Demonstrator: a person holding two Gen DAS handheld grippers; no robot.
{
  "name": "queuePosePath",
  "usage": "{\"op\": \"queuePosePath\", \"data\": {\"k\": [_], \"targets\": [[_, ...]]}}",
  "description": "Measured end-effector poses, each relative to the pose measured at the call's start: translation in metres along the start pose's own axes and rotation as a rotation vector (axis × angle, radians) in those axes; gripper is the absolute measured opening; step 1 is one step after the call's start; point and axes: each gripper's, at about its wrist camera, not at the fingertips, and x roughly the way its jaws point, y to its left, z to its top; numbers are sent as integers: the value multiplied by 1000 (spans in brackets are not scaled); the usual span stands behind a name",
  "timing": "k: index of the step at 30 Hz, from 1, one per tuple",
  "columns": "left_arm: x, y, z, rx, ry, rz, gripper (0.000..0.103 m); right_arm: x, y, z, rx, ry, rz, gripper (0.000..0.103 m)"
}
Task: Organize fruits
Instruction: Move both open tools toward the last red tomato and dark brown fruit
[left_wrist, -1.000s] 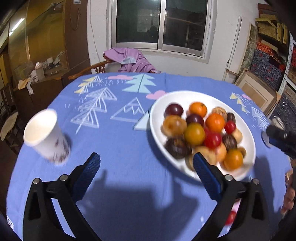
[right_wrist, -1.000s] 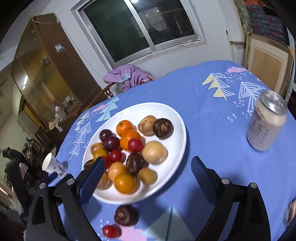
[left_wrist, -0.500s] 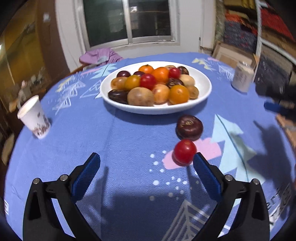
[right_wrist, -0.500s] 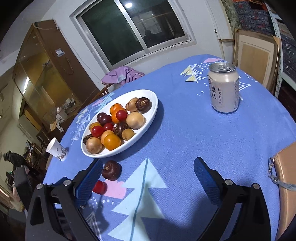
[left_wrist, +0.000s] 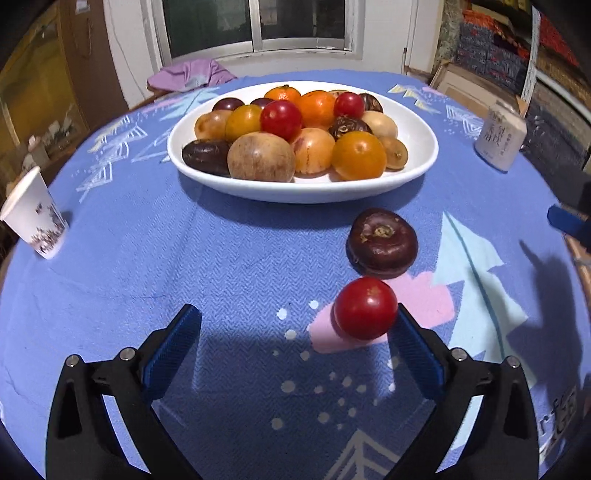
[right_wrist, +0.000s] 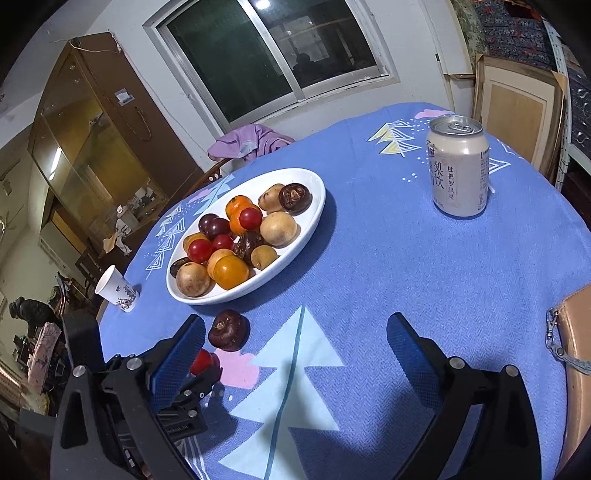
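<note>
We see the left gripper wide open and empty, the red tomato just inside its right finger, near the tablecloth's front edge.

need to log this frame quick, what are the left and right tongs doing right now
Left tongs: open, holding nothing; the red tomato sits beside the right finger.
Right tongs: open, holding nothing, over the blue tablecloth.

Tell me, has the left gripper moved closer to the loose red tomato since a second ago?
Yes. The left gripper has closed in on the red tomato, judged against the white plate.
</note>
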Motion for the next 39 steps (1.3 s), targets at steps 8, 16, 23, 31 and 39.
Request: {"op": "queuePosePath", "data": {"k": [8,16,23,31,39], "targets": [[0,3,-2,24,3,-16,99,12,8,-8,-44,35,-12,100],[-8,21,-4,-55,-39,-51,99,16,12,-10,-76,53,-15,100],[-10,32,-3,-59,-47,6,99,18,11,-12,-62,66,-18,100],[-28,50,-17,-34,-84,58,99,19,16,-15,-90,74,-6,100],[-30,26,-21,66,-95,86,99,25,24,-21,-139,95,-11,100]]}}
